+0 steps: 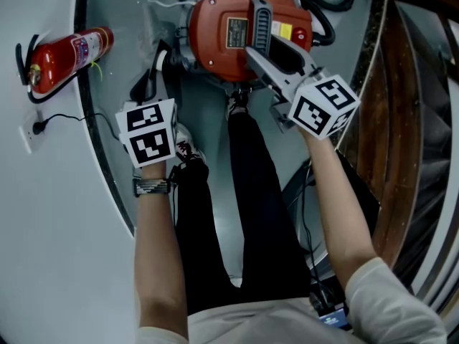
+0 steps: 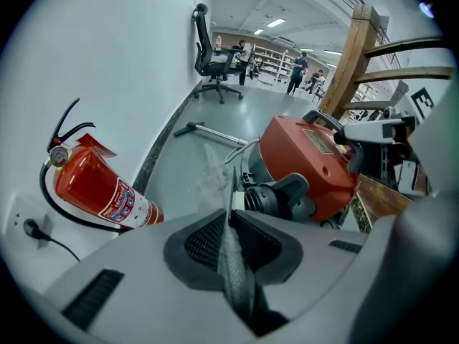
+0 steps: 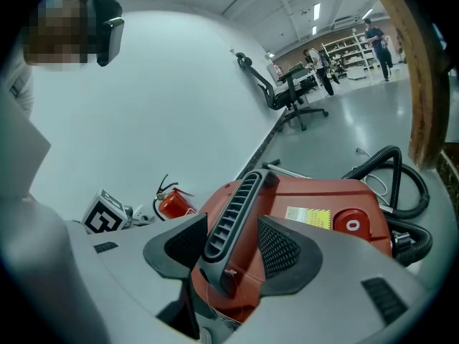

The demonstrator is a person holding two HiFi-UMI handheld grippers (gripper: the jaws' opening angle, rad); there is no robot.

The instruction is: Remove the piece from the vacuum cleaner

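A red vacuum cleaner (image 1: 222,49) stands on the grey floor in front of the person's feet. My right gripper (image 1: 276,59) reaches over its top, and the black handle (image 3: 233,206) lies between the jaws. One pad sits against the handle, while red casing shows in a gap beside the other pad. My left gripper (image 2: 229,217) hangs at the vacuum's left side, apart from its grey port (image 2: 280,196). It is shut on a thin grey flat piece (image 2: 231,256), seen edge-on between the pads.
A red fire extinguisher (image 1: 68,56) lies by the white wall, near a socket with a plug (image 1: 36,127). A black hose (image 3: 401,185) coils behind the vacuum. A wooden stair rail (image 1: 401,120) runs on the right. A metal wand (image 2: 215,133) lies farther off.
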